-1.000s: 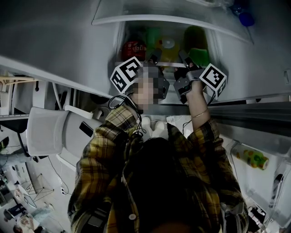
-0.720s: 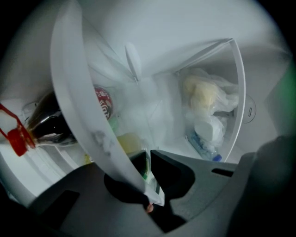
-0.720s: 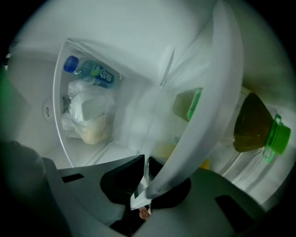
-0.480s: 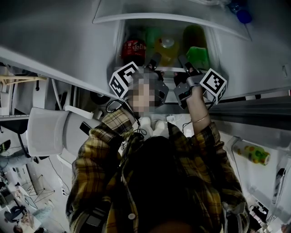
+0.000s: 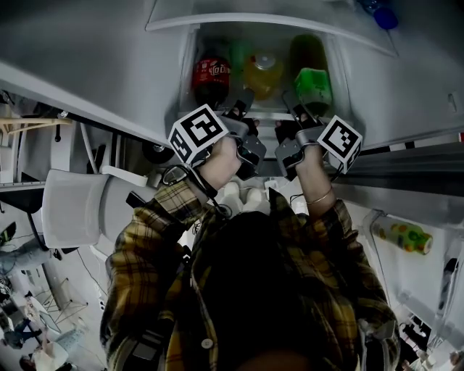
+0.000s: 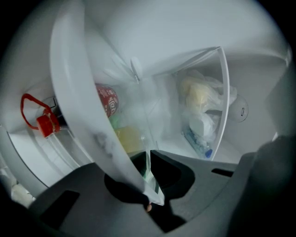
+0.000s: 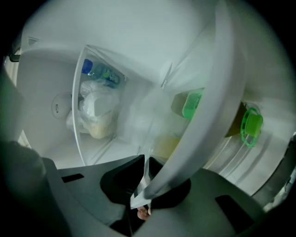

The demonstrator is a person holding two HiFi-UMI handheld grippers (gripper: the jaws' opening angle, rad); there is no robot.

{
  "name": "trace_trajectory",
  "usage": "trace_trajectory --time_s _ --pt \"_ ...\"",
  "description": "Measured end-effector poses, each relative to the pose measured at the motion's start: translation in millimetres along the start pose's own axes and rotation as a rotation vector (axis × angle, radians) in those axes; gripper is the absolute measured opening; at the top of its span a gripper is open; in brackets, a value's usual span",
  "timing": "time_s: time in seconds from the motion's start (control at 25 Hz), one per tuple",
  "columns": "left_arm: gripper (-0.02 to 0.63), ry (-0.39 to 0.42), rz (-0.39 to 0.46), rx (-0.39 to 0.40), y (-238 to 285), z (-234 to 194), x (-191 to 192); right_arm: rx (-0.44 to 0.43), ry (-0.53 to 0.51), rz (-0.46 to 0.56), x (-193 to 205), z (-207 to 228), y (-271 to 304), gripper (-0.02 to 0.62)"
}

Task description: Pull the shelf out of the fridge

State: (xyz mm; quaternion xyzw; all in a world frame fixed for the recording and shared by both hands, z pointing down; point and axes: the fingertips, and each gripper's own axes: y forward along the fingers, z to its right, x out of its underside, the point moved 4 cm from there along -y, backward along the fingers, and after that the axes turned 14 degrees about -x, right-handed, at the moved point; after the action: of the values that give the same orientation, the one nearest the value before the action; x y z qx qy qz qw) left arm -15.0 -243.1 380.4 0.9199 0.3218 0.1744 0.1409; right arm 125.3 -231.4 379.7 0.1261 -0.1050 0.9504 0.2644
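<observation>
Pull step, judged part-way: left tongs (image 6: 148, 159) pinched narrow on the front edge of the shelf (image 6: 81, 102), right tongs (image 7: 144, 166) likewise, shelf mostly inside the fridge (image 5: 239, 16). Next move calls for an even, level draw. Cola bottle (image 5: 212, 76), yellow bottle (image 5: 262, 72) and green bottle (image 5: 313, 85) stand near the shelf's back edge and may topple.

A white chair (image 5: 69, 210) stands on pale floor (image 5: 87, 290).

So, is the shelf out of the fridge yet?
Still in. Left gripper and right gripper clamp the shelf; it and the bottles sit inside the fridge.
</observation>
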Motion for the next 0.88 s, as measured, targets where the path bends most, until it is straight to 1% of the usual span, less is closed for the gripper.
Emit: trace_trajectory --time_s 0.24,0.36,0.56,0.76,0.88 --pt "0.041 0.033 -0.007 0.009 -11 -1 5 0.001 -0.016 -0.002 7 -7 -10 0.052" --pt "0.041 0.023 -0.017 0.016 -17 -1 7 0.014 -0.008 0.011 14 -10 -15 0.052" --pt "0.041 0.046 -0.028 0.015 -26 -5 13 0.02 -0.004 0.016 21 -12 -26 0.052" --pt "0.041 0.038 -0.044 0.013 -36 -6 18 0.004 -0.019 0.006 27 -19 -32 0.052" --pt "0.04 0.028 -0.048 0.012 -41 -7 22 0.012 -0.008 0.006 31 -20 -38 0.052"
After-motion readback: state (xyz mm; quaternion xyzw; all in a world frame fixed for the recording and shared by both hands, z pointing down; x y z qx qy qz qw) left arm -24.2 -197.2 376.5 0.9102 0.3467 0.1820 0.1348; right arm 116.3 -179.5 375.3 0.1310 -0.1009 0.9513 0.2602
